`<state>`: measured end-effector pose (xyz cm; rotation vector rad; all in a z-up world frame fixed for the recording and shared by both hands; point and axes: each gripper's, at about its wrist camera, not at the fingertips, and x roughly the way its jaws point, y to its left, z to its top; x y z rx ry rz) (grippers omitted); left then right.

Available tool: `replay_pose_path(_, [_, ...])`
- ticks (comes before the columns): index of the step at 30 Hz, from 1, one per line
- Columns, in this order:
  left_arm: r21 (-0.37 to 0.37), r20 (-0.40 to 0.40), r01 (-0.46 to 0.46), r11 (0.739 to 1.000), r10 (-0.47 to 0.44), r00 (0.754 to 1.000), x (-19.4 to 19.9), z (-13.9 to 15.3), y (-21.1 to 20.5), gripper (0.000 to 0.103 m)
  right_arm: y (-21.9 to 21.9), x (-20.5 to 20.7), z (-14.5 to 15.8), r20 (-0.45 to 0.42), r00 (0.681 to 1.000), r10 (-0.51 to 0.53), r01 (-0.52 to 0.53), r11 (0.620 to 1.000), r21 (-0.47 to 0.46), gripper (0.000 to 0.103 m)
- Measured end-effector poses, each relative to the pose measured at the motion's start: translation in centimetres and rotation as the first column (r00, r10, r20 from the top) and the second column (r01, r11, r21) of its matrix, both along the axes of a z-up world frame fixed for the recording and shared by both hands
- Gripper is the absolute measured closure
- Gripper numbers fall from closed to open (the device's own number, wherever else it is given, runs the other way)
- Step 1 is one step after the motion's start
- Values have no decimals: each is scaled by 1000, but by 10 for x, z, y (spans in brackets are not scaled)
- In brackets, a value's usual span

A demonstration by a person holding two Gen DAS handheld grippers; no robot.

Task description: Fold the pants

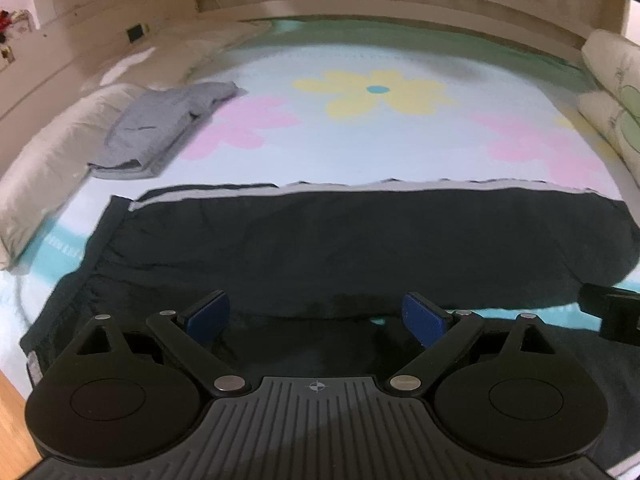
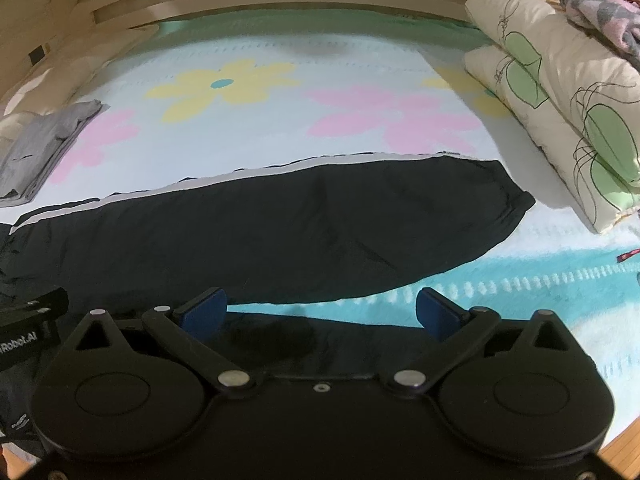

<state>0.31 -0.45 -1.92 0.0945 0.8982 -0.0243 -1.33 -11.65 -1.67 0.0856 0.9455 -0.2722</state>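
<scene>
I see the black pants (image 1: 360, 248) lying crosswise on the bed (image 1: 360, 148) just ahead of both tools, waist toward my left gripper (image 1: 316, 316), leg ends nearer my right gripper (image 2: 320, 312), both spread wide and empty.

Black pants (image 1: 340, 248) near leg hidden under gripper bodies, waistband cut off.

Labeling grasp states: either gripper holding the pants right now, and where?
Nothing held. Left gripper and right gripper are both open, hovering over the near edge of the black pants.
</scene>
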Motion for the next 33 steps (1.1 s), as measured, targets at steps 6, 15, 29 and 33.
replay_pose_path(6, [11, -11, 11, 1000, -11, 1000, -1, -2, -1, 9, 0, 1, -2, -9, 1000, 4, -4, 1000, -3, 2])
replay_pose_path(15, [-7, -53, -4, 1000, 3, 999, 4, -1, 3, 9, -5, 4, -7, -47, 999, 9, -8, 1000, 26, 15])
replay_pose_path(29, [33, 50, -51, 998, 50, 998, 71, 27, 8, 14, -69, 69, -16, -67, 989, -131, 136, 988, 79, 25])
replay_pose_path(33, [-52, -17, -38, 998, 38, 999, 83, 22, 14, 16, -77, 112, -30, -74, 983, -170, 175, 981, 80, 25])
